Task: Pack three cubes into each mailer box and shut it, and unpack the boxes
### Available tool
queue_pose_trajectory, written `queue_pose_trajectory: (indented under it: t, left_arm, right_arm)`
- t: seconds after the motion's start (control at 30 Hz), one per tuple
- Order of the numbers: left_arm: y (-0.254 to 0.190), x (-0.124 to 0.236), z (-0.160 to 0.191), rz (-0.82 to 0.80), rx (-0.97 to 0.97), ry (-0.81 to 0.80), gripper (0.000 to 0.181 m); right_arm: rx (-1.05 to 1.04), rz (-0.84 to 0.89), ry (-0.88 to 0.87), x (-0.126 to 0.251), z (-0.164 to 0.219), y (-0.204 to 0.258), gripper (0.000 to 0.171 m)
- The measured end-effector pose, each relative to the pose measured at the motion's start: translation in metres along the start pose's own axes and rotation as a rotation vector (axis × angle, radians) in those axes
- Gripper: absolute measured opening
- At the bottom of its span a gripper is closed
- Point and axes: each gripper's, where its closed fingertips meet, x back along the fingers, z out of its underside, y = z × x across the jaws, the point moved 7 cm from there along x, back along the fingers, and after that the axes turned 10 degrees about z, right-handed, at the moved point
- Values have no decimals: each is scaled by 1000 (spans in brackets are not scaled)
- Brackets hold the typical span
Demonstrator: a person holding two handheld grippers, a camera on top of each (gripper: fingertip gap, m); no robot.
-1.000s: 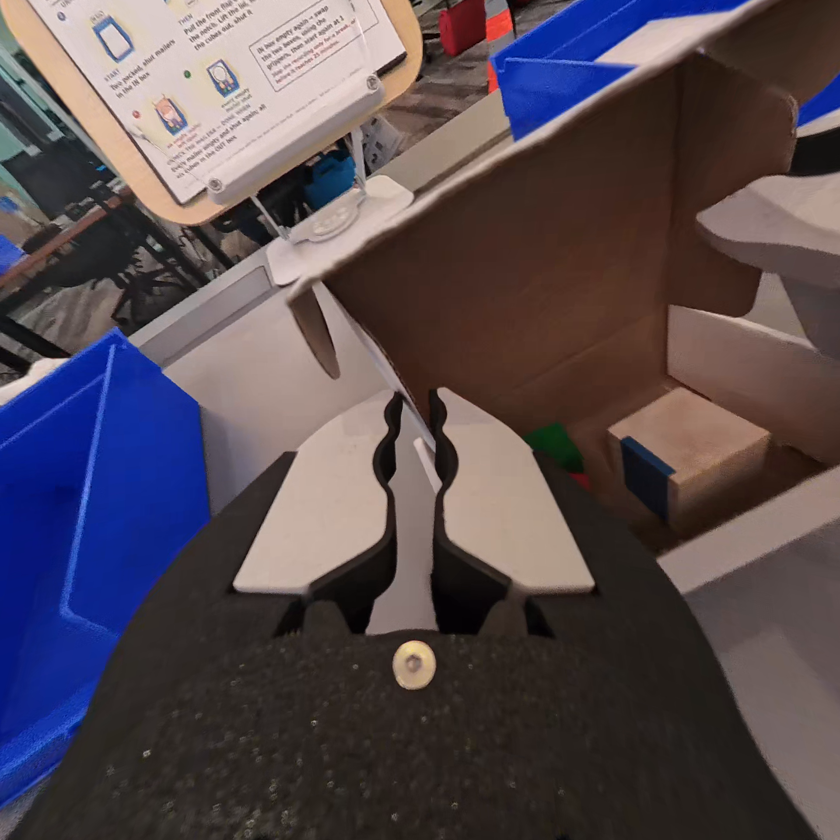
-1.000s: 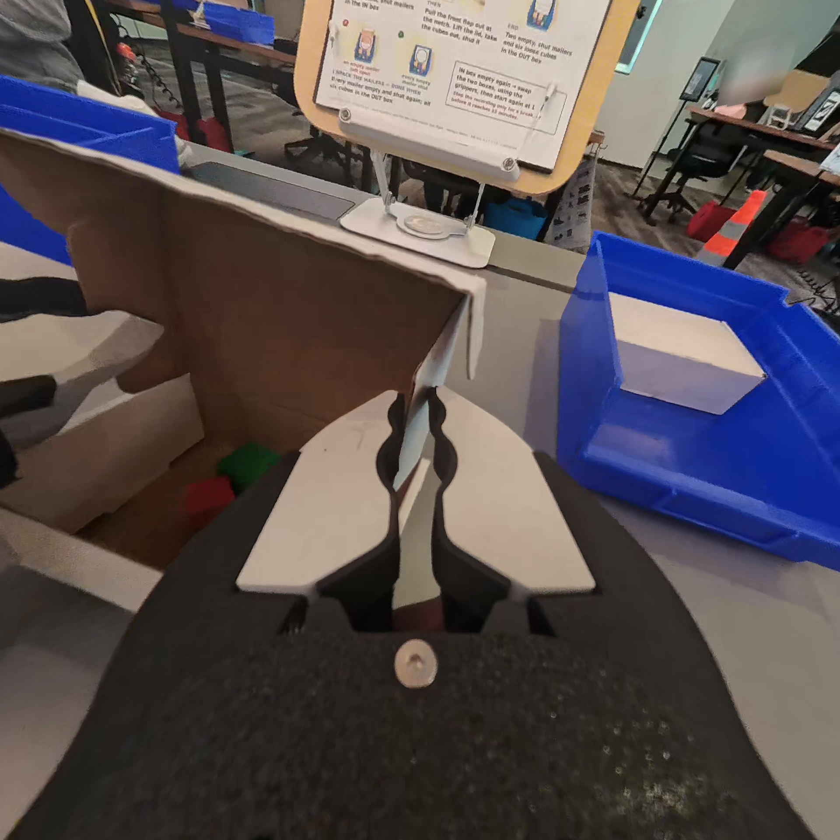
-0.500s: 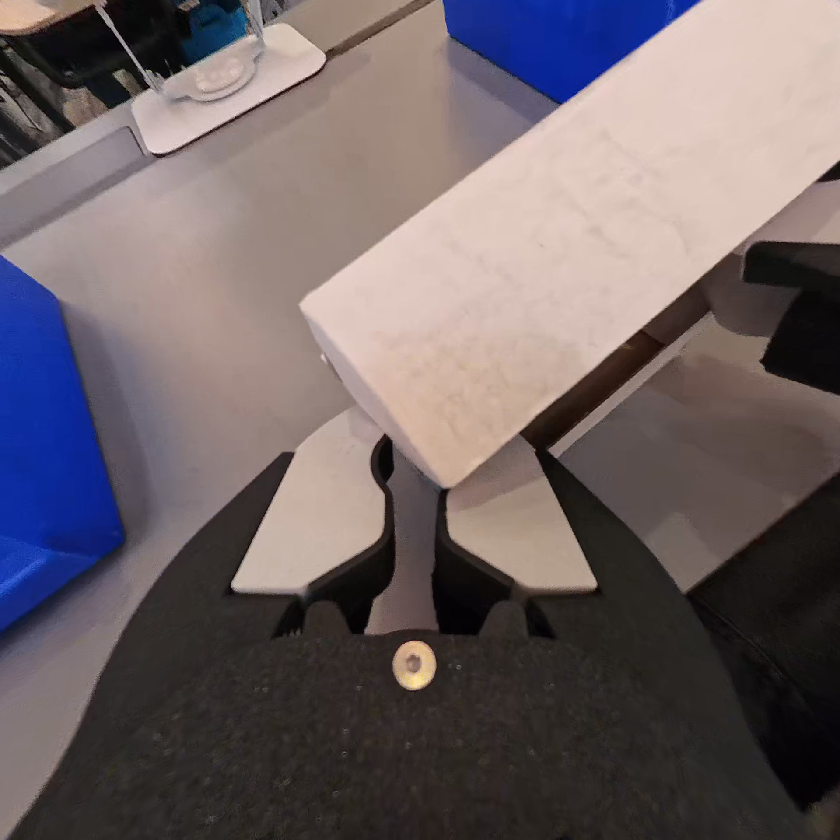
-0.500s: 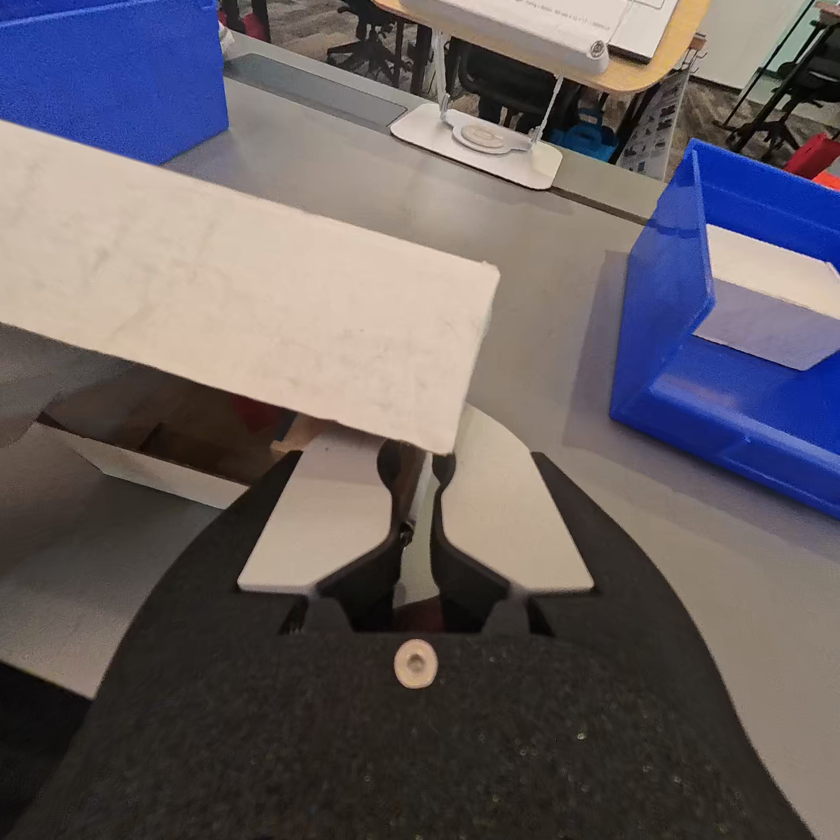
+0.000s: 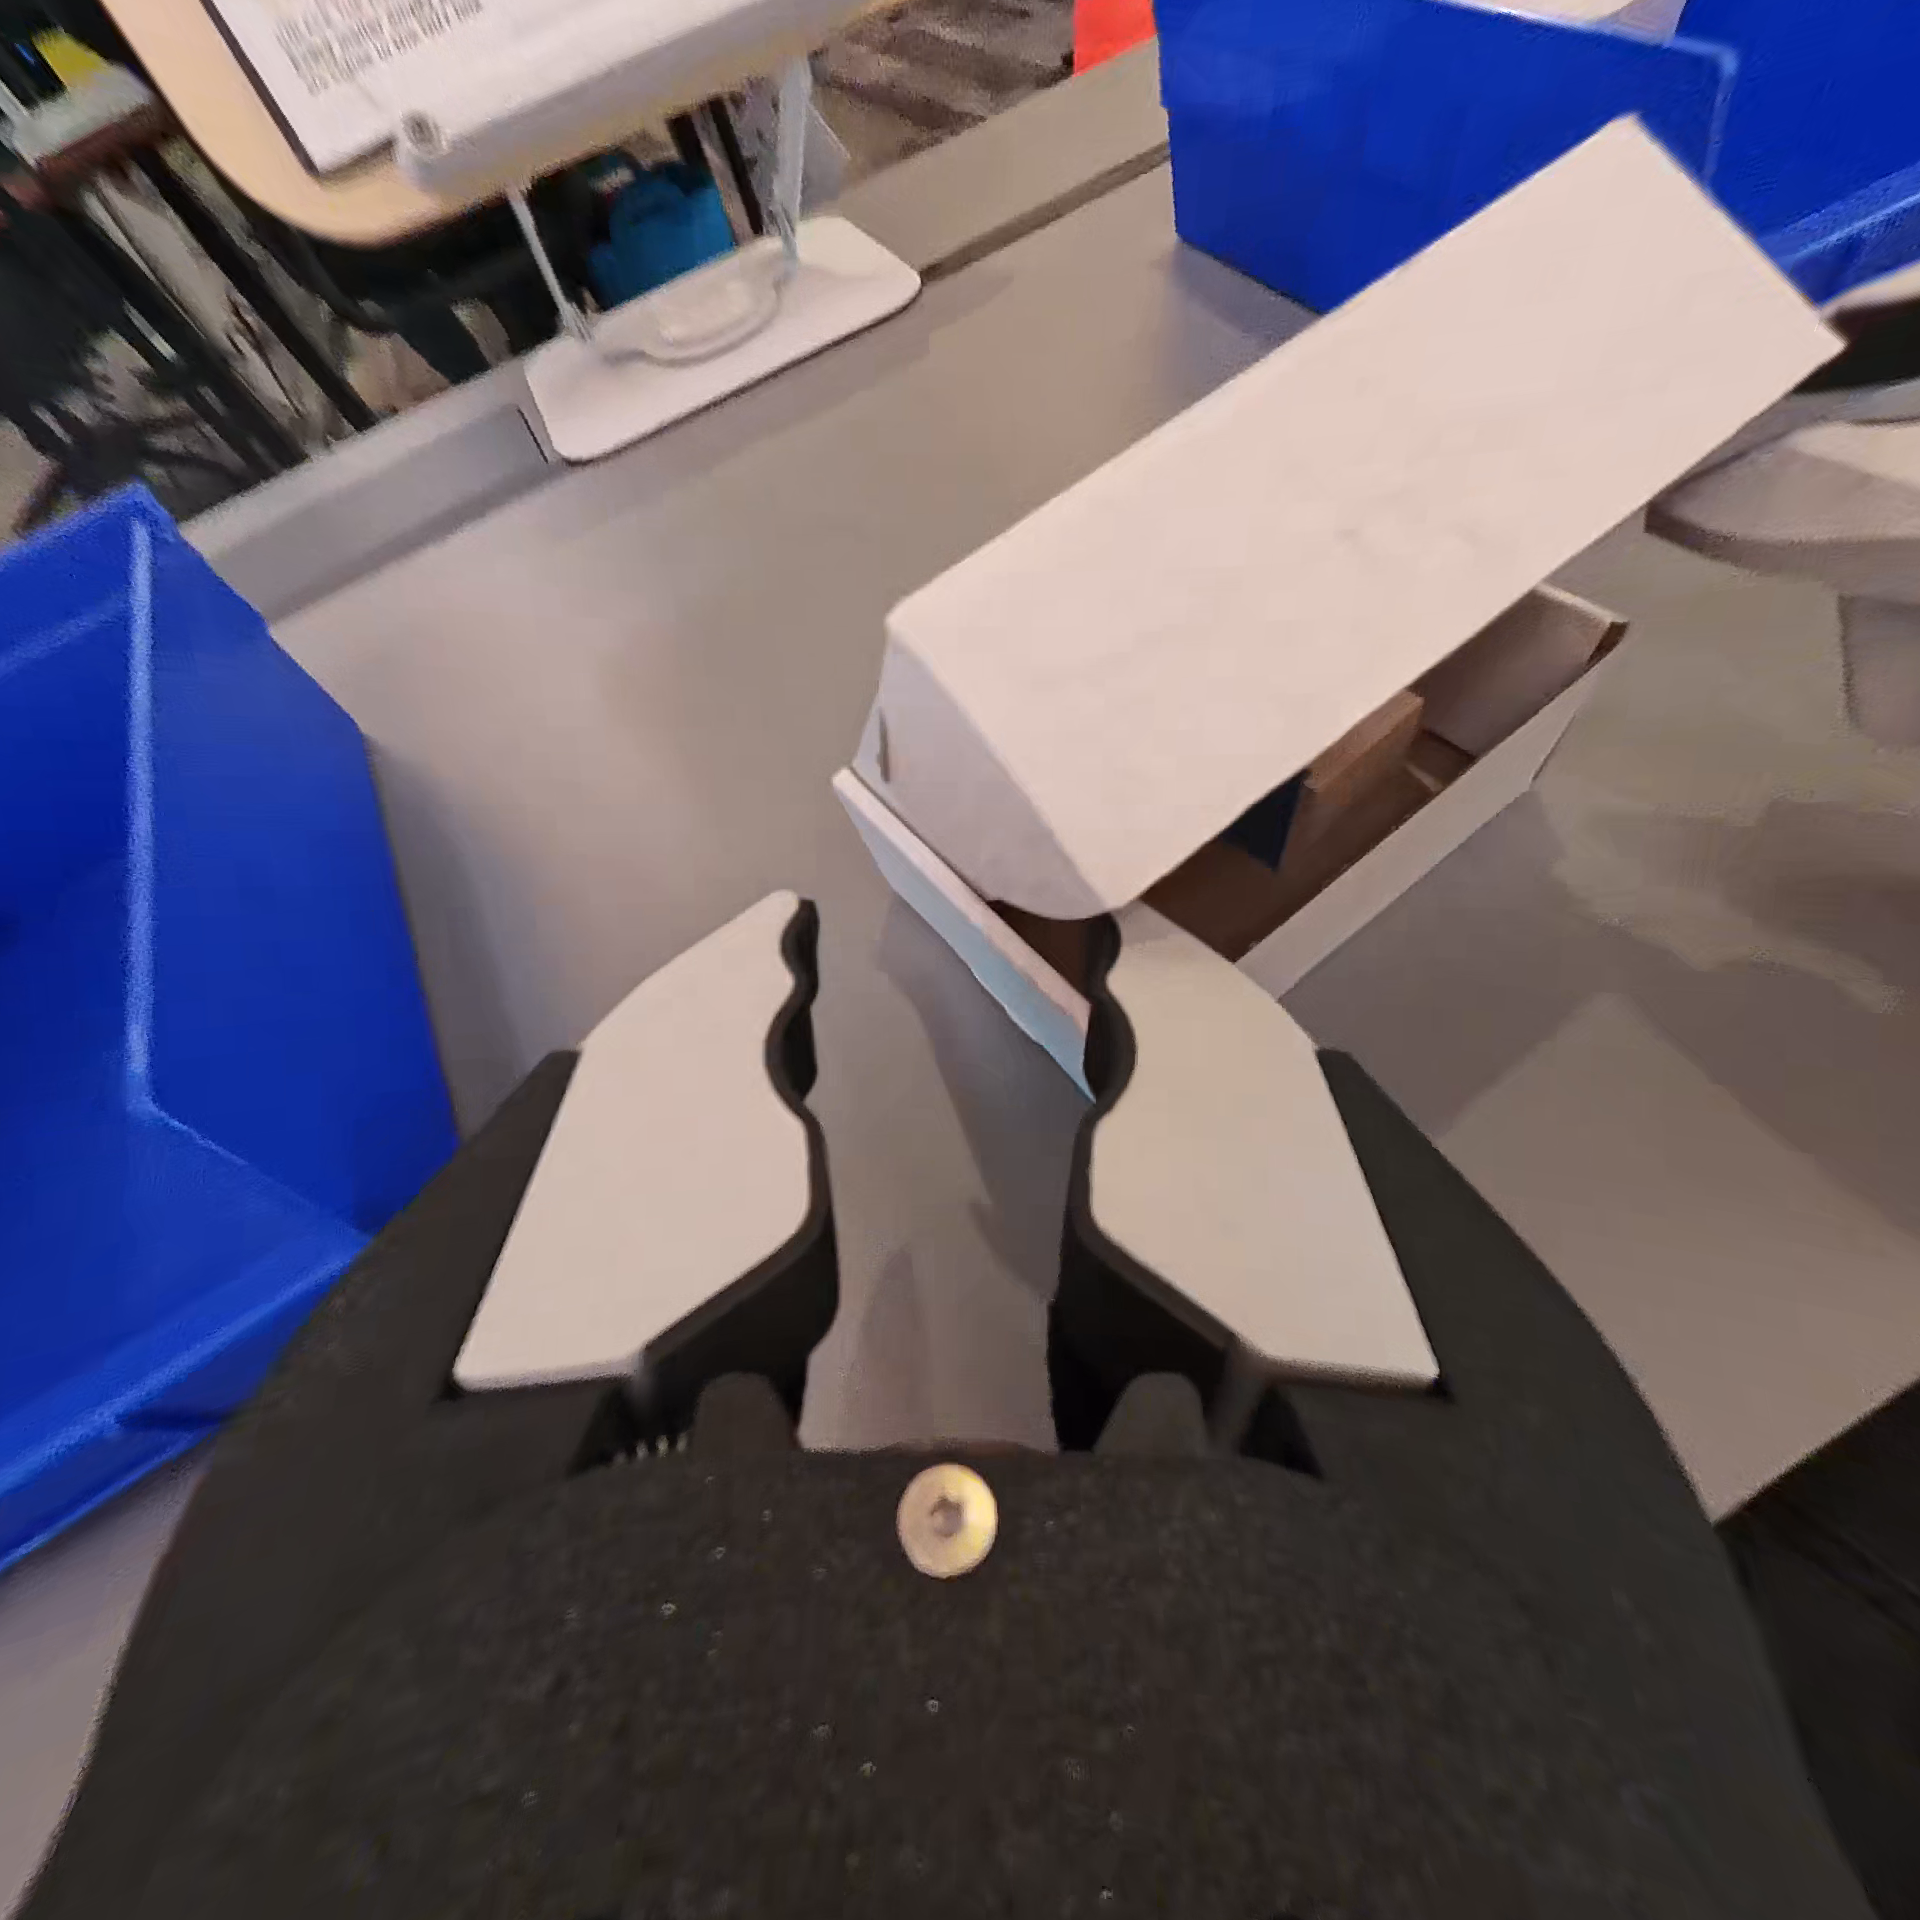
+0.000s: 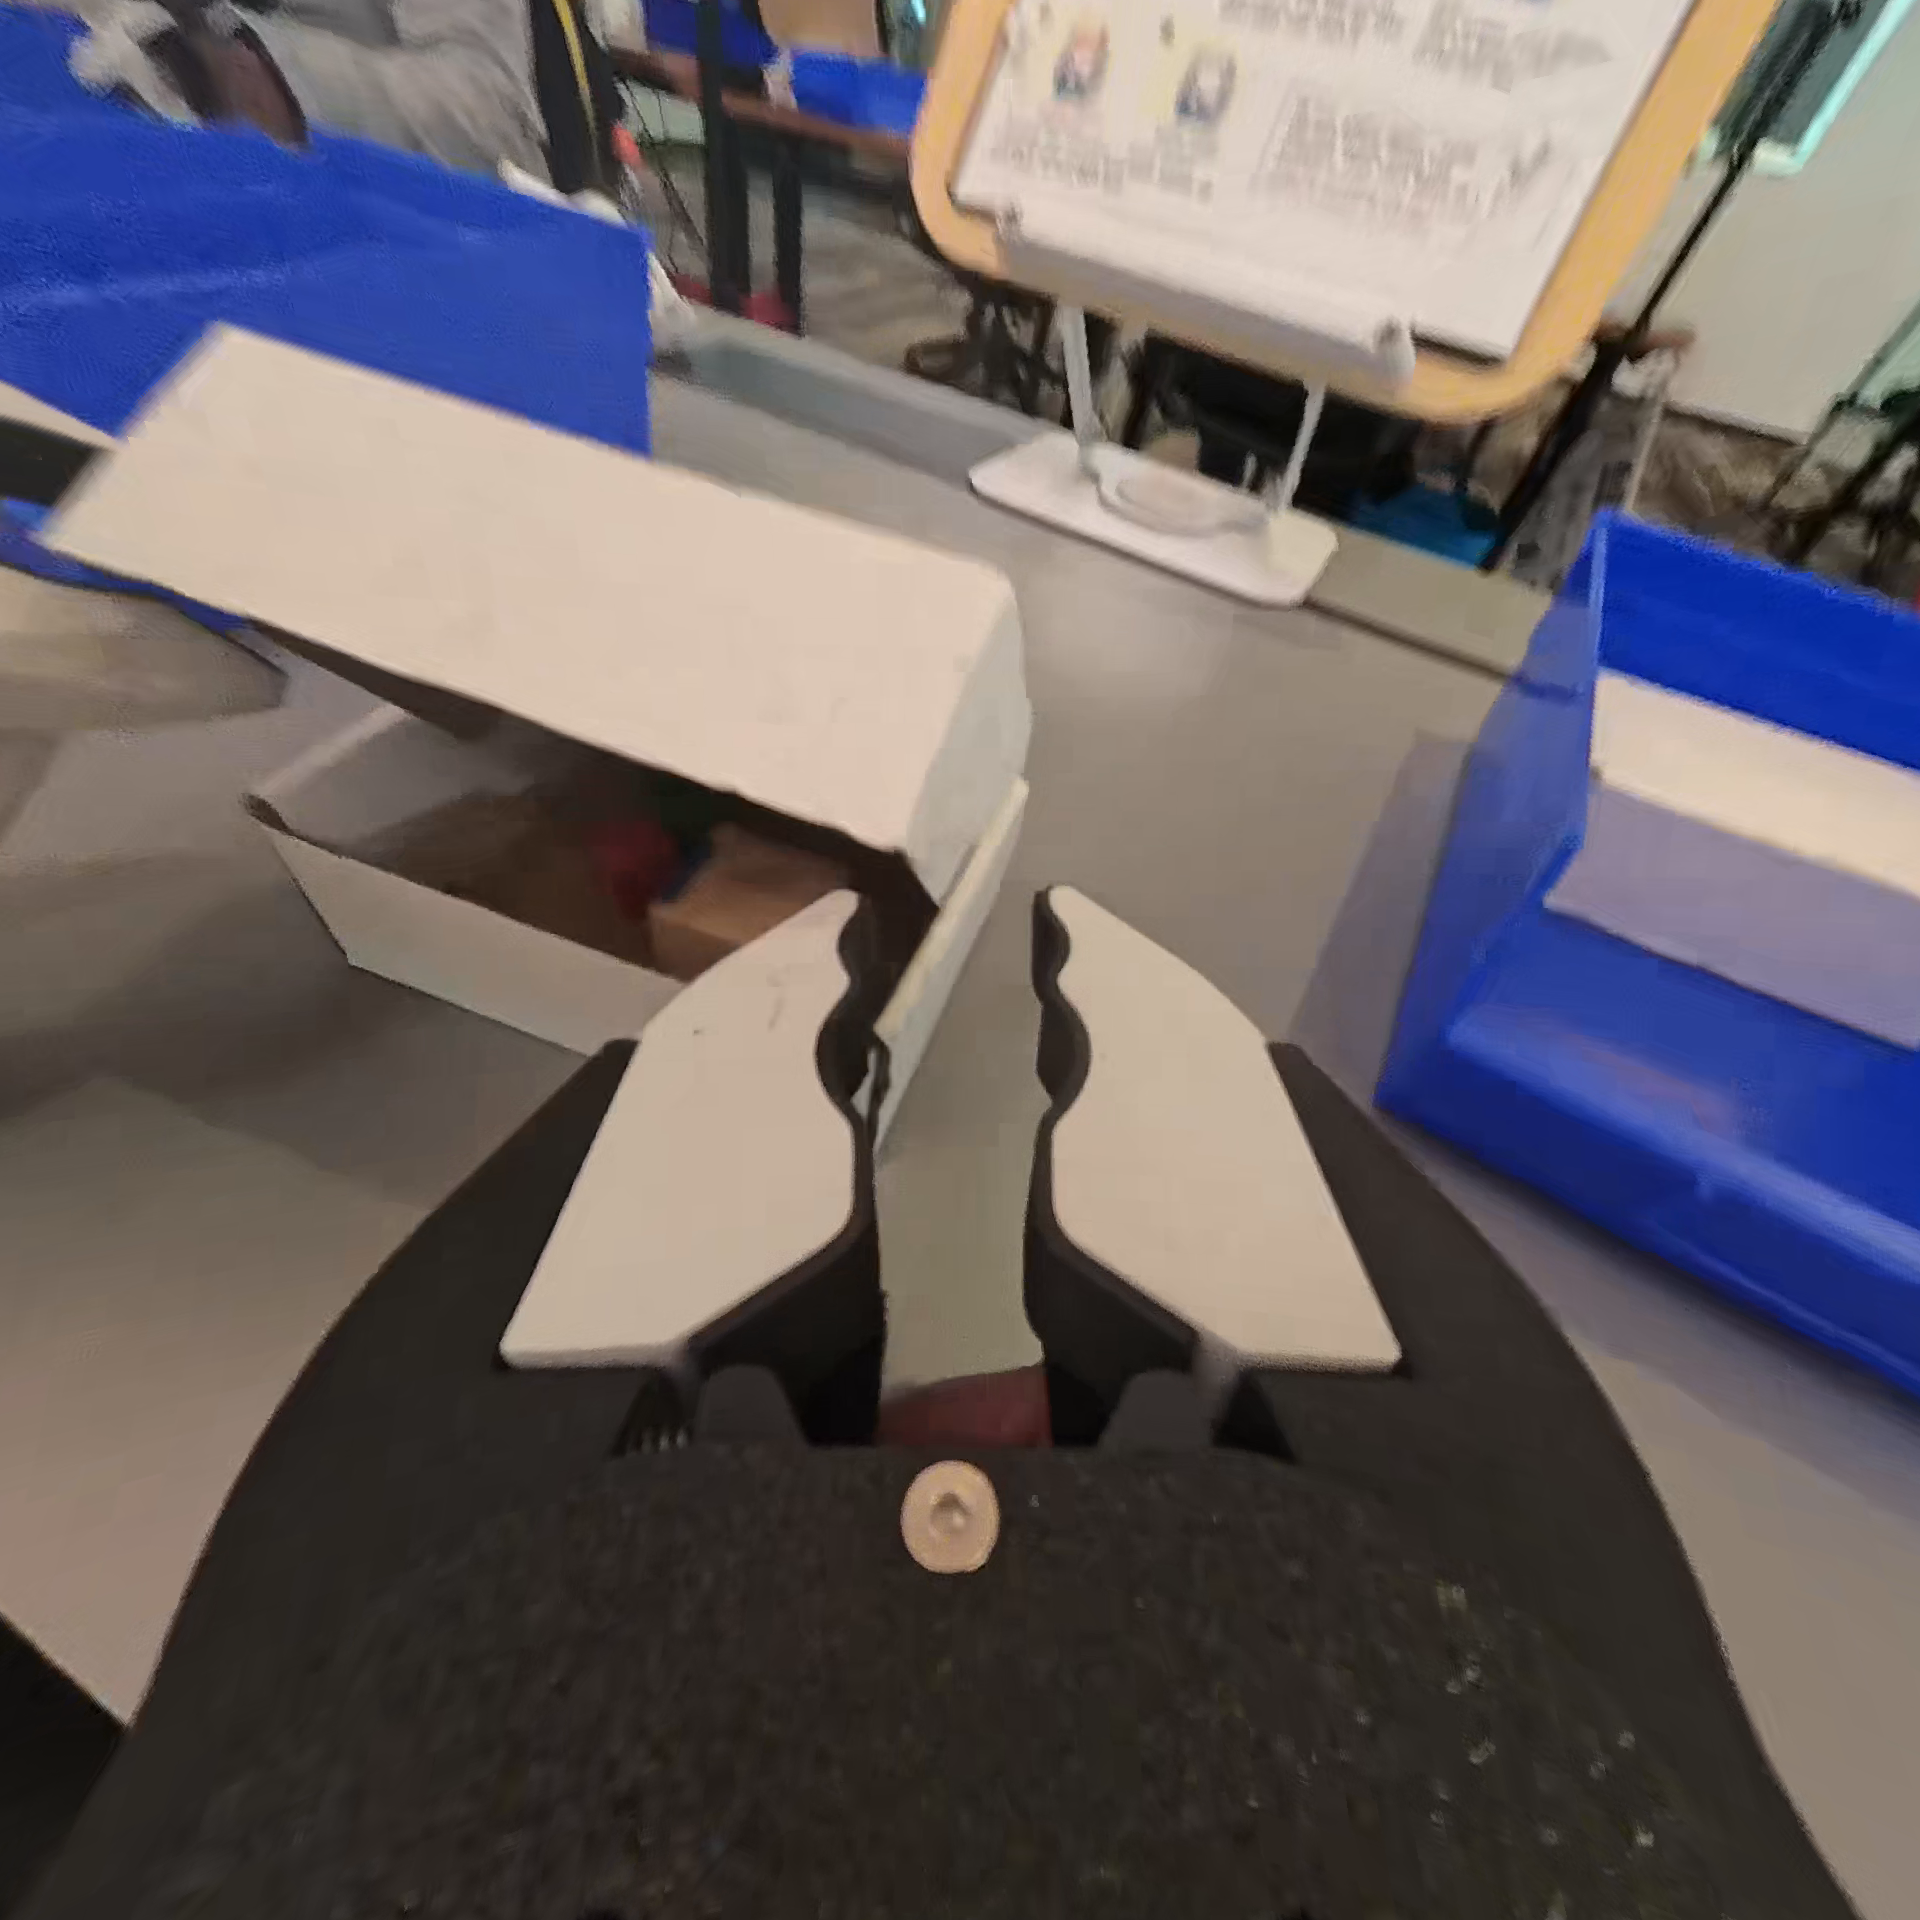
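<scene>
White mailer box is flanked at frame centre; left gripper and right gripper are held level, jaws apart, empty.

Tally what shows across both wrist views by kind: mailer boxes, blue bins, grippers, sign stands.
Mailer boxes: 2, one on the table with its lid partly down, one white box inside the right bin.
Blue bins: 3, near left, far, right.
Grippers: 2, left and right, both open.
Sign stands: 1.
Total: 8.
</scene>
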Motion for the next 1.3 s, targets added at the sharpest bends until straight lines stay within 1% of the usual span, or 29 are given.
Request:
queue_pose_trajectory:
  t: [0.03, 0.1, 0.17, 0.2, 0.23, 0.27, 0.33, 0.43, 0.57, 0.67, 0.73, 0.83, 0.9, 1.03, 1.13, 1.23, 1.3]
  left_arm:
    - [-2, 0, -2, -16, -30, -6, 48]
    - [-6, -1, -5, -53, -86, -16, 47]
    - [-10, -1, -12, -63, -120, -41, 35]
    - [-14, 0, -16, -50, -129, -63, 25]
    - [-16, 2, -19, -54, -136, -81, 20]
    - [-17, 3, -21, -69, -142, -83, 17]
    - [-17, 4, -19, -57, -133, -70, 16]
    - [-21, 11, -12, 42, -44, -22, 15]
    - [-31, 17, 0, 173, 36, 126, 15]
    - [-39, 14, 21, 240, 111, 194, 16]
    - [-40, 7, 33, 257, 118, 246, 17]
    - [-33, -2, 36, 233, 73, 239, 16]
    - [-28, -6, 37, 244, 79, 235, 16]
    - [-20, -12, 37, 256, 95, 216, 16]
    - [-16, -17, 38, 251, 82, 210, 16]
    - [-14, -23, 40, 289, 96, 221, 17]
    - [-13, -27, 41, 319, 101, 230, 19]
  right_arm:
    - [26, -4, -34, -1, -5, 1, 28]
    - [124, 44, -78, -6, -11, 1, 28]
    - [166, 95, -135, -7, -18, -1, 26]
    - [166, 98, -160, -6, -22, 0, 16]
    - [165, 91, -175, -4, -24, 2, 7]
    - [176, 102, -178, -2, -25, 3, 5]
    - [214, 104, -141, 1, -24, 5, 5]
    - [192, 38, -48, 13, -24, 7, 5]
    - [125, -69, 125, 25, -17, 11, 5]
    - [117, -127, 237, 21, 0, 15, 5]
    - [127, -142, 293, 14, 15, 18, 5]
    - [142, -139, 288, 9, 19, 21, 6]
    - [143, -142, 290, 4, 21, 22, 6]
    - [52, -194, 296, -2, 21, 23, 7]
    - [-17, -220, 255, -7, 25, 23, 8]
    - [-76, -259, 274, -12, 27, 21, 9]
    - [-125, -302, 323, -16, 29, 20, 10]
